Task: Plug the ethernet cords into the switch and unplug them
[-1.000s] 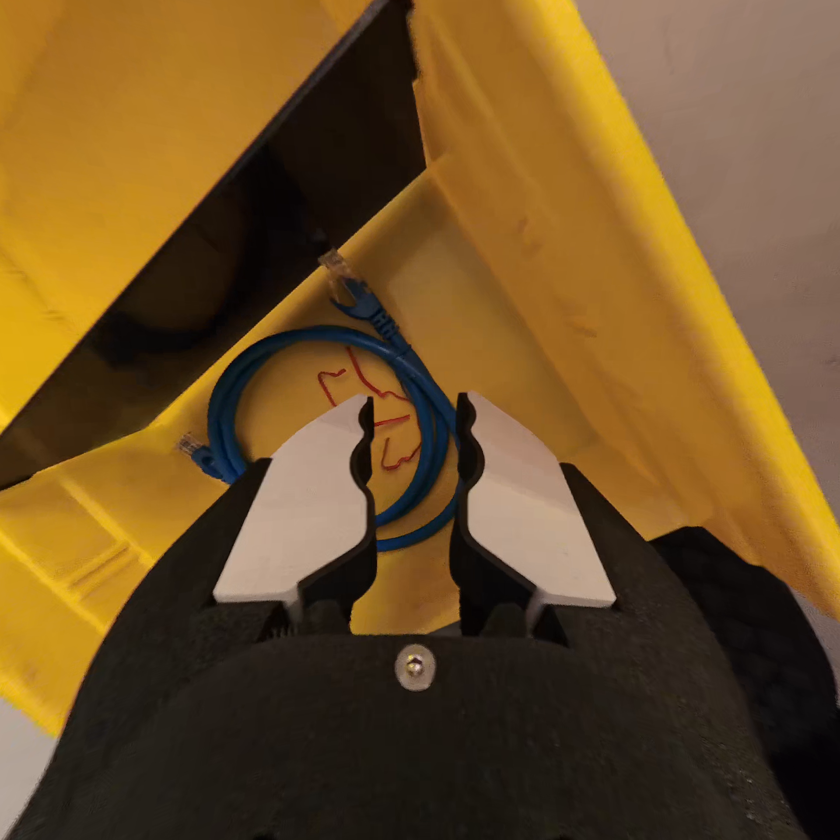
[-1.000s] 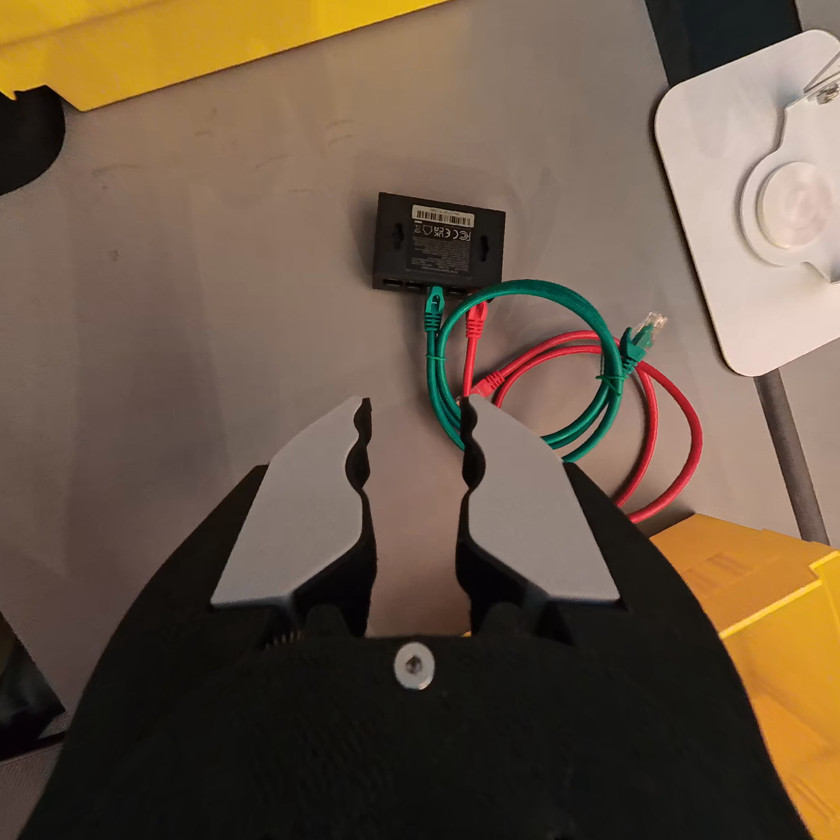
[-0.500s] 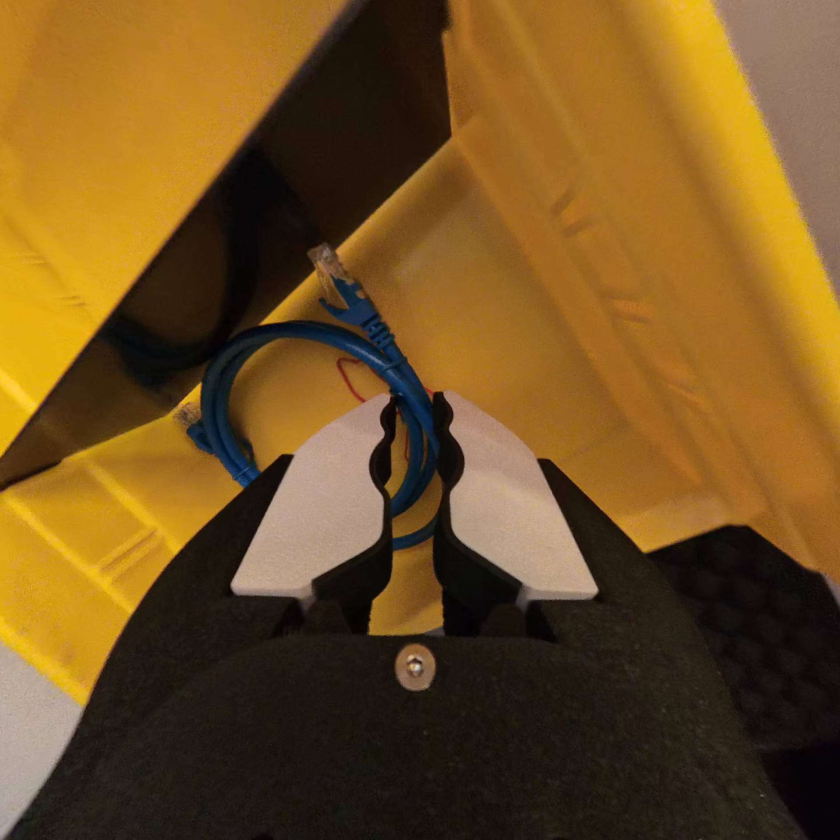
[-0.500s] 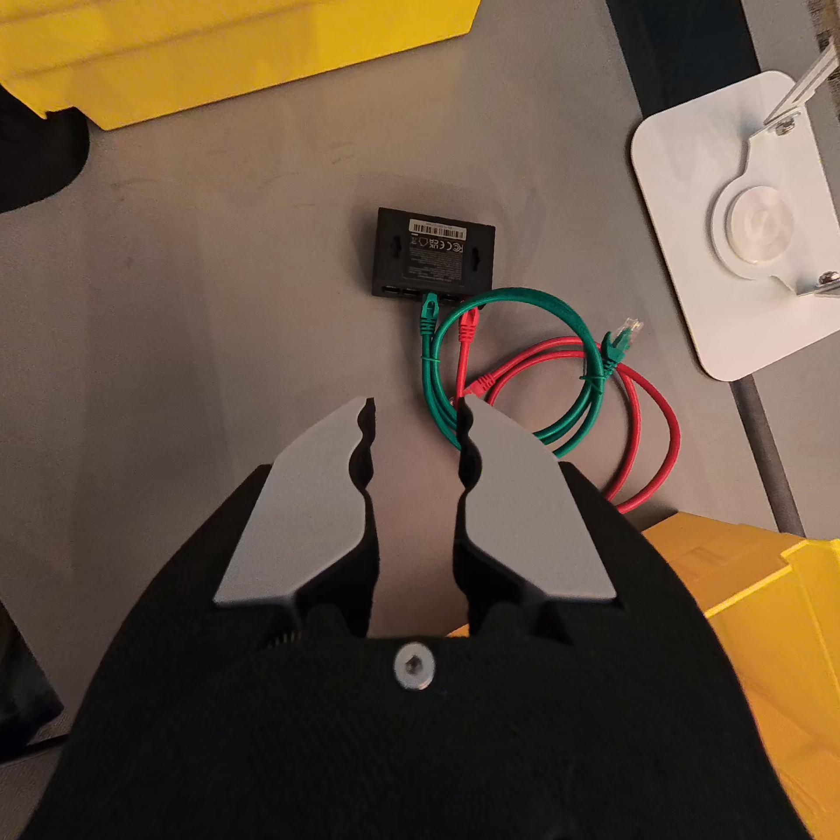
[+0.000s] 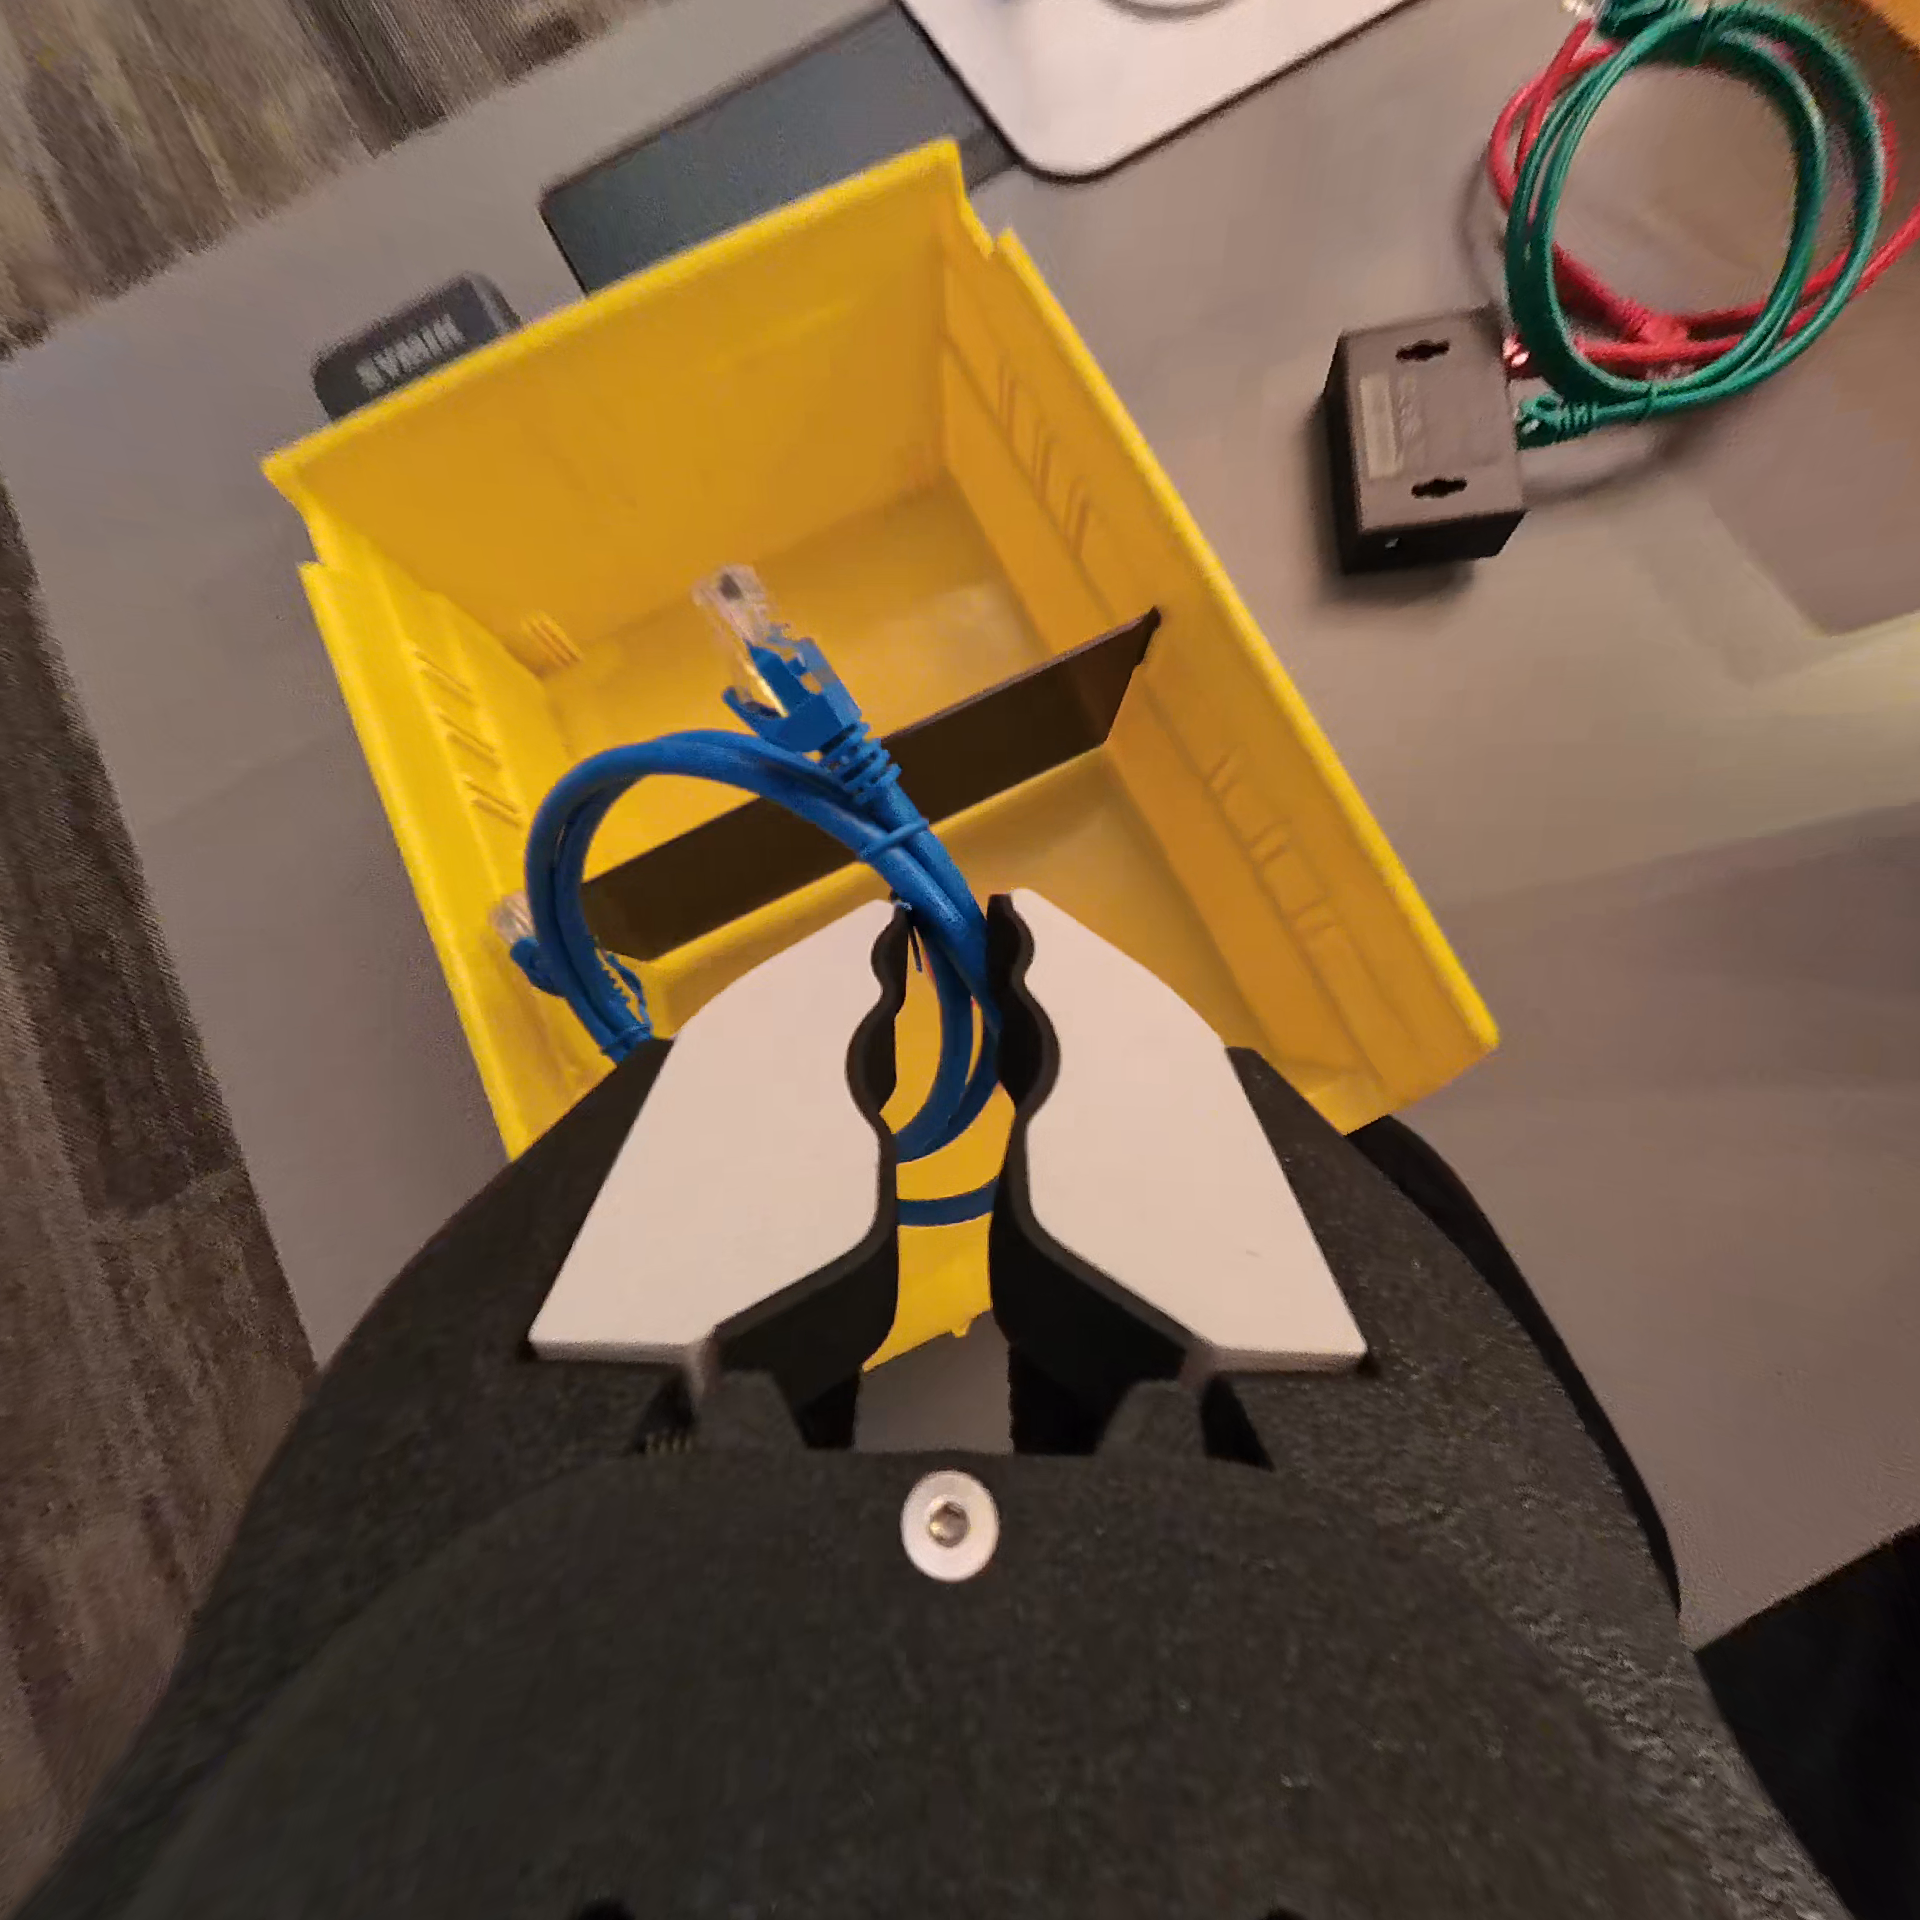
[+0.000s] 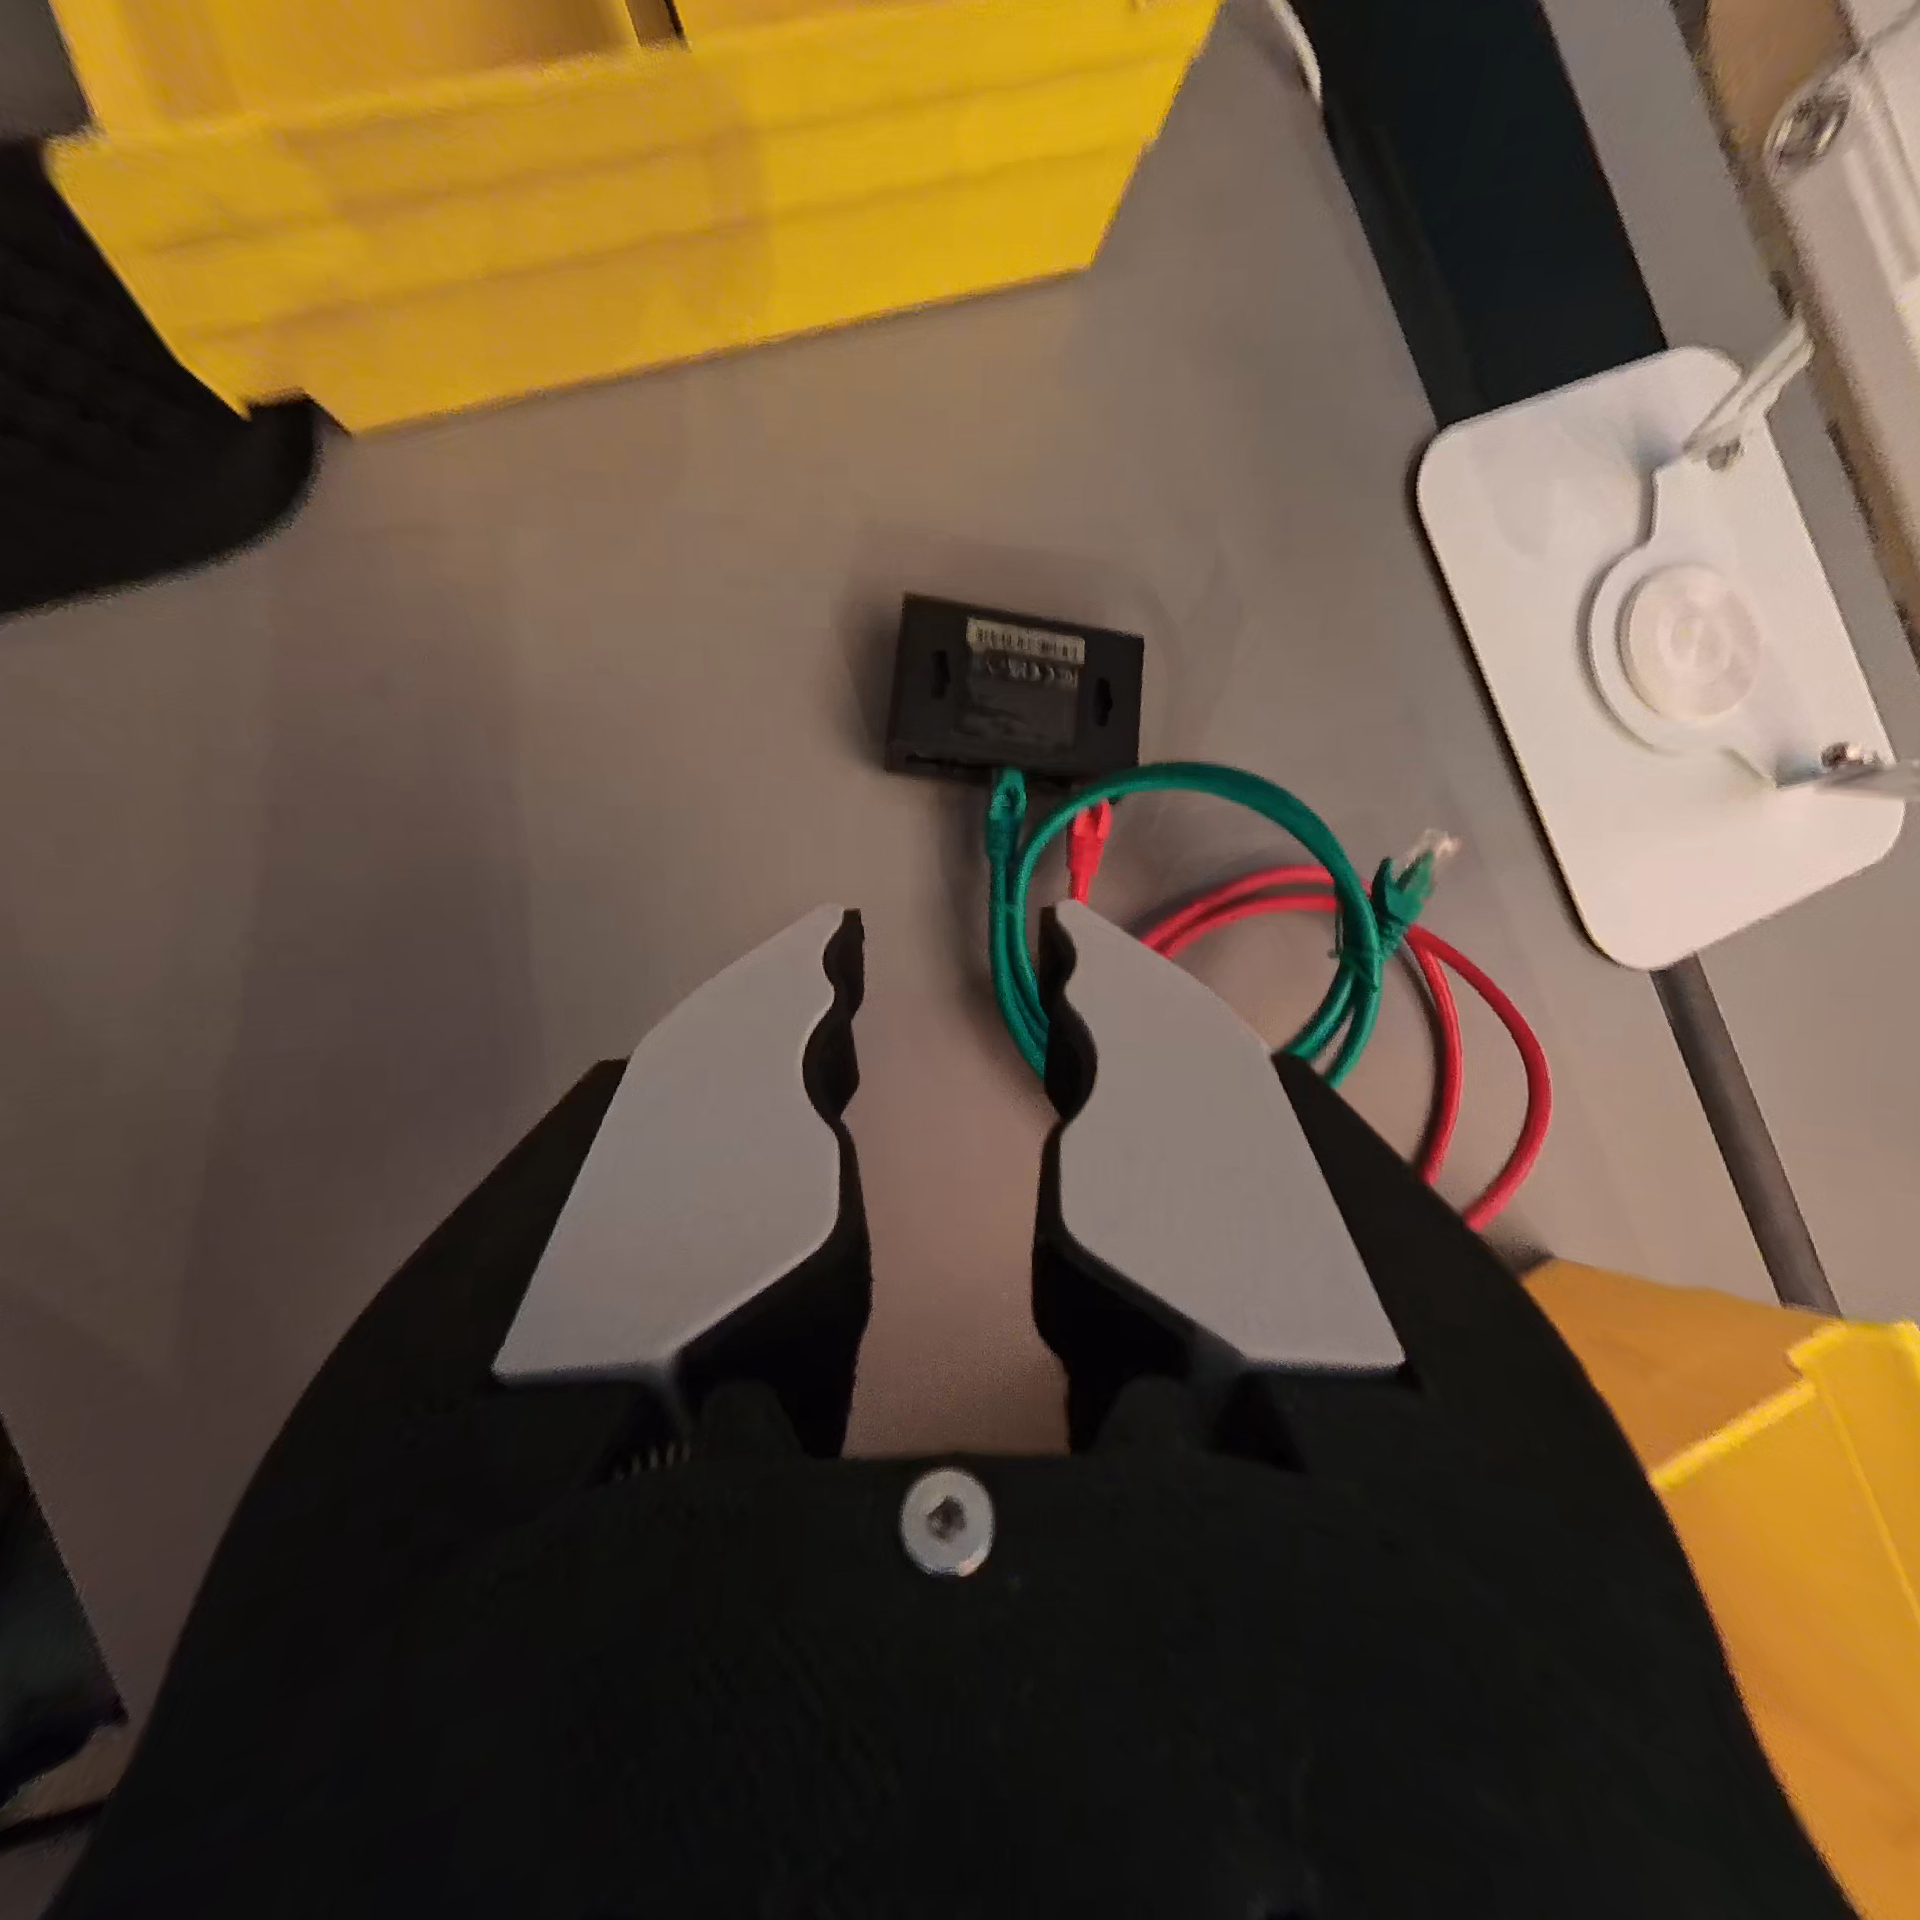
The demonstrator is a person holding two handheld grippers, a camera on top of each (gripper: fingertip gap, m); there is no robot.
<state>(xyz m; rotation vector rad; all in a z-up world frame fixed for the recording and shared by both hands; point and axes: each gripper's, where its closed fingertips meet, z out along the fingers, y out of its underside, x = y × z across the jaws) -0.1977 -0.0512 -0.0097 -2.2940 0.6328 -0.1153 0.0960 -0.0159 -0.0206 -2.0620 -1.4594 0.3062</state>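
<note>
Left claw [image 5: 940, 914] clamped narrow on the blue cord [image 5: 935, 914], gripping the coil's doubled strands just below the tie, held up above the yellow bin [image 5: 1299, 831] with its black divider [image 5: 997, 727]. One clear plug [image 5: 740, 613] pointing up and away from the claw, the other [image 5: 511, 920] dangling off the coil's left side. Switch [image 6: 1013, 691] on the table [image 6: 520, 831], right of the bin, lying label side up, ports facing the right claw [image 6: 951, 925]; green cord [image 6: 1247, 883] and red cord [image 6: 1455, 987] apparently already seated in two ports, coils lying on the table beyond the switch from the bin, the green cord's spare plug free at the far edge of its coil. Right claw spread wide, empty, hovering above the table just in front of the switch, tilted down toward the ports. Likely step: carry blue over to the switch and seat it. Best done by regripping near the plug boot, since a hold on the coil leaves the plug floppy and hard to aim. Worth handing the plug end to the right claw, or bracing the switch with it, as a light box will slide under a push. Latch tab to match the port notch, straight push, no twisting. Left wrist pitched downward, looking along the fingers onto the bin.
</note>
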